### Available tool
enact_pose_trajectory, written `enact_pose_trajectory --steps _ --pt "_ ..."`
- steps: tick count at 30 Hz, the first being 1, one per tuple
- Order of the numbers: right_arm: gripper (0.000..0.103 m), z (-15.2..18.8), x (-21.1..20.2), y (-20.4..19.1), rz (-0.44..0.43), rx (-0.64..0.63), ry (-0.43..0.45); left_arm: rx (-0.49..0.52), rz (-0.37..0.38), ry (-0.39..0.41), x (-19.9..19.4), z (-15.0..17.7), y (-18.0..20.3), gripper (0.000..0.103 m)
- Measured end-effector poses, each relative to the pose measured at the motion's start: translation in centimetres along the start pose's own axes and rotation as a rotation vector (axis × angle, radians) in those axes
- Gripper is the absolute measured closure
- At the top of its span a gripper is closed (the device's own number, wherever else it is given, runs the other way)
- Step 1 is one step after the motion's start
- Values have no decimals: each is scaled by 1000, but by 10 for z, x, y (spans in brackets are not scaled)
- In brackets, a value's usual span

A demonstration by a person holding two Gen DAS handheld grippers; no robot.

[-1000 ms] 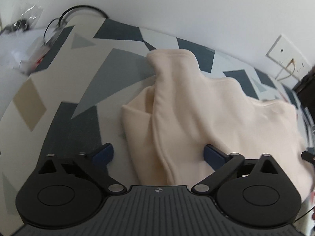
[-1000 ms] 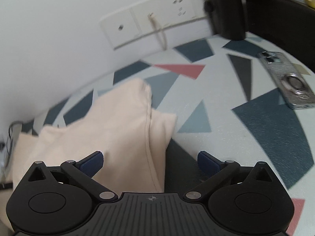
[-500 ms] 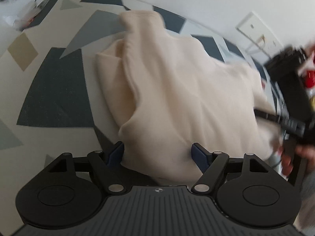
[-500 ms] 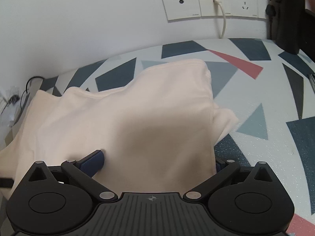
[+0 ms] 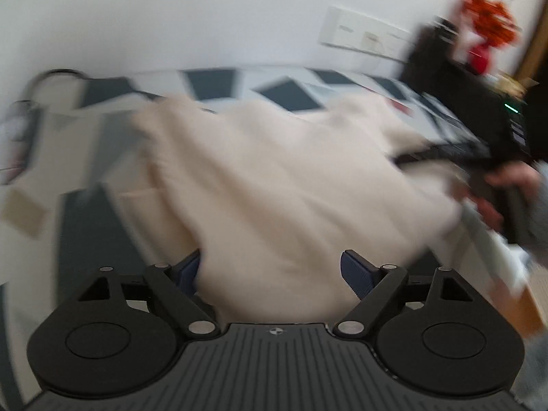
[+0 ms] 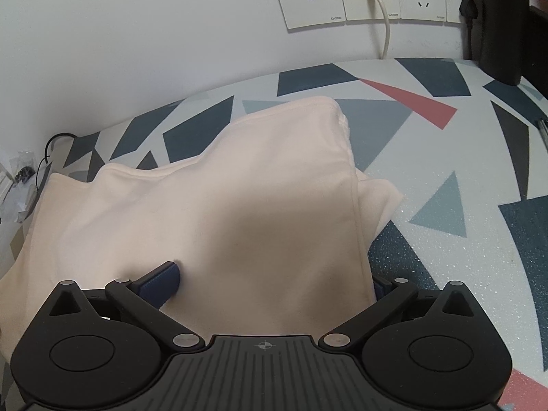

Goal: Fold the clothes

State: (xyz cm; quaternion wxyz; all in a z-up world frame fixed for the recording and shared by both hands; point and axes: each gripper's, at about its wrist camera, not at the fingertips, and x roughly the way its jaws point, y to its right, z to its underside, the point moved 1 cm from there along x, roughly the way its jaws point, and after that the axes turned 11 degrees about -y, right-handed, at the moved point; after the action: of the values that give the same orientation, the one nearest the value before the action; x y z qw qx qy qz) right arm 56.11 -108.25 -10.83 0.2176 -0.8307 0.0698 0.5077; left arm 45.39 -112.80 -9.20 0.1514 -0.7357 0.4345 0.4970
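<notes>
A cream garment [image 6: 219,212] lies partly folded on the table with the geometric pattern [image 6: 445,185]. My right gripper [image 6: 274,281] is open with the garment's near edge lying between its blue pads; the right pad is mostly hidden by the cloth. In the blurred left wrist view the same garment [image 5: 281,185] fills the middle. My left gripper [image 5: 270,270] is open with the garment's near edge between its pads. The right gripper [image 5: 445,154] and the hand holding it show at the garment's right side in that view.
Wall sockets with a white cable [image 6: 383,30] are behind the table. A black object [image 6: 500,24] stands at the back right. Cables and small bags [image 6: 24,174] lie at the far left. Red and orange items [image 5: 486,37] sit beyond the black equipment.
Both grippers have moved in over the garment's near edge, so cloth now lies between their pads. The left view has swung right and is blurred by motion. The right gripper shifted slightly forward.
</notes>
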Motion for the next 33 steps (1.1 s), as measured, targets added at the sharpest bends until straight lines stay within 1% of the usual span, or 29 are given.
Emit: enact_pose_trajectory --steps 3,6,9,11,13,16,17,18,20,22,23,26,27,28,31,33 --pt "1 0 -1 1 -7 0 -2 127 0 -44 -10 7 9 18" --pt "1 0 -1 2 -13 0 -1 195 35 -111 -17 19 12 18" --pt "1 -1 -1 1 -10 0 -2 209 27 -162 -12 32 17 21" --pt "1 -1 -1 0 -9 2 -4 193 -8 -243 1 39 16 22" --pt "1 -2 -2 1 -15 16 -11 129 -23 -300 7 46 8 23" --pt "1 -4 -3 3 -27 42 -21 -68 29 -232 -6 44 -17 22" --pt "1 -4 -5 4 -30 51 -18 -155 42 -190 -12 39 -29 15" --pt "1 -5 -7 4 -34 57 -10 -228 42 -147 -17 36 -39 5" --pt "1 -6 -8 2 -34 48 -5 -372 46 -51 -24 24 -60 4" --pt "1 -7 -7 1 -19 43 -8 -449 69 -34 -16 10 -71 4" --pt "1 -7 -6 1 -12 46 -8 -461 58 -41 -9 2 -73 4" --pt "1 -9 -3 0 2 45 -4 -419 -56 -108 20 -19 -68 4" --pt "1 -10 -2 -1 12 36 -2 -429 -72 -138 28 -24 -66 4" --pt "1 -11 -1 -2 23 26 -1 -439 -88 -168 37 -28 -64 0" --pt "1 -13 3 -5 55 -7 3 -441 -157 -175 42 -37 -59 0" --pt "1 -13 6 -5 67 -5 9 -446 -201 -184 48 -42 -55 0"
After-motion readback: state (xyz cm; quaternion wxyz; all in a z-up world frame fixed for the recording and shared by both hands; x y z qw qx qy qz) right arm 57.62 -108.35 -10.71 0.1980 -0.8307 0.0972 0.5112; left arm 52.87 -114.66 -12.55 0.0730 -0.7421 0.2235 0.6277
